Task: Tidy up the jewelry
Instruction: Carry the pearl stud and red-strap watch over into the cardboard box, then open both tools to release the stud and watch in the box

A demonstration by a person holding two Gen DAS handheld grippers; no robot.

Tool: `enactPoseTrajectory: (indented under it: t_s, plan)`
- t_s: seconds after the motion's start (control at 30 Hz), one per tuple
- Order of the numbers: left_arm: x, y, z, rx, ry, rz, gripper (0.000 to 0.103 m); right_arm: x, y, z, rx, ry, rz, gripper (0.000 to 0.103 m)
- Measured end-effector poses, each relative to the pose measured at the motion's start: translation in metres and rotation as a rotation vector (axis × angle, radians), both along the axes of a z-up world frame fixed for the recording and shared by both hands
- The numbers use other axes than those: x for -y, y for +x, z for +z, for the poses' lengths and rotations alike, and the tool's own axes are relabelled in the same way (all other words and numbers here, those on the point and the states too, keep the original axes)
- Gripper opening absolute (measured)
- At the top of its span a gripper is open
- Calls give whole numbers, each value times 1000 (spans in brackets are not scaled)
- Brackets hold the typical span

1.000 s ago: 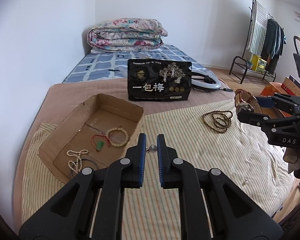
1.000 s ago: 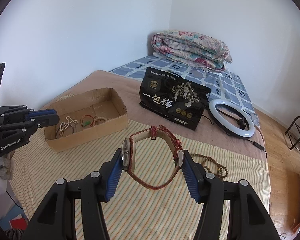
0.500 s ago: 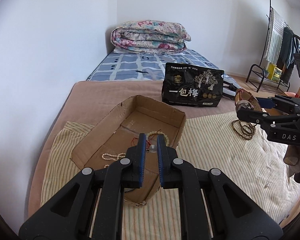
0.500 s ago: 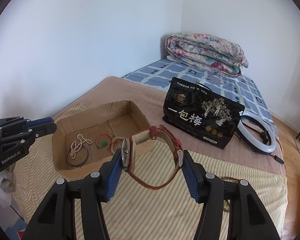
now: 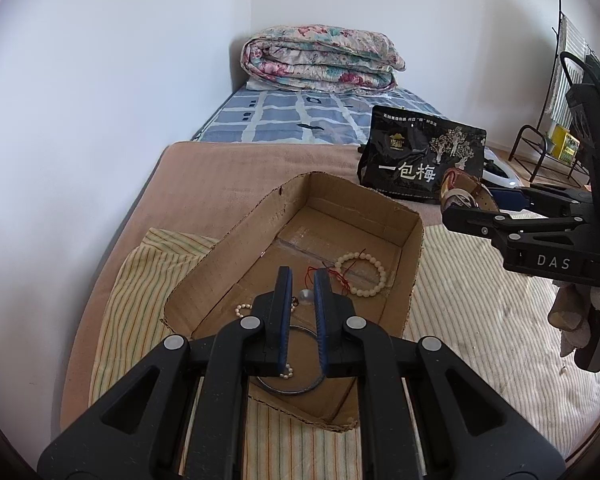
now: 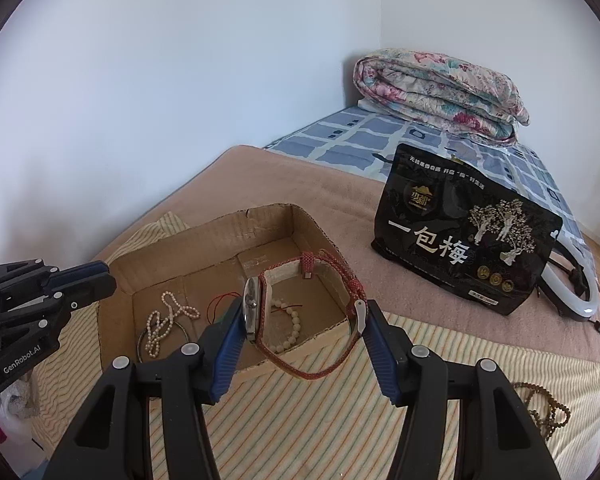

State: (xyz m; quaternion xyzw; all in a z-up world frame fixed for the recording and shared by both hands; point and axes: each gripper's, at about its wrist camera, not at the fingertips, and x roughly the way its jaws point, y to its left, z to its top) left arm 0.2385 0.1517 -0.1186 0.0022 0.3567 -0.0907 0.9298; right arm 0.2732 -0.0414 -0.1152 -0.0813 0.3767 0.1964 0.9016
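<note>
My left gripper (image 5: 301, 280) is shut on a small silver bead pendant (image 5: 305, 296) and hangs over the open cardboard box (image 5: 414, 240). The box holds a cream bead bracelet (image 5: 362, 273), a red cord (image 5: 336, 276), a pearl string (image 6: 162, 326) and a dark bangle (image 5: 292, 390). My right gripper (image 6: 304, 314) is shut on a red-strapped watch (image 6: 256, 308) and holds it above the box's near wall (image 6: 320, 332). It also shows at the right of the left wrist view (image 5: 460, 208). A brown bead necklace (image 6: 546, 408) lies on the striped cloth.
A black snack bag (image 6: 460, 248) stands behind the box. A white ring light (image 6: 572, 292) lies beside it. A folded floral quilt (image 5: 320, 60) sits at the bed's far end. A clothes rack (image 5: 560, 80) stands at the far right.
Both grippers have moved left toward the box. The left one now hangs over the box's inside with the pendant; the right one has brought the watch up to the box's wall.
</note>
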Motion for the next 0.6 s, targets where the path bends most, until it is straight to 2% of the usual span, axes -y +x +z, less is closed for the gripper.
enactPoseTrajectory:
  t_s: [0.33,0.6]
  plan:
    - [-4,16,-21,-31,5,3,9,-16,25,-29,-43,8,6,59]
    - [-4,21,-26,-41,9,4,9,-21,33,-39,-63,16,13,59]
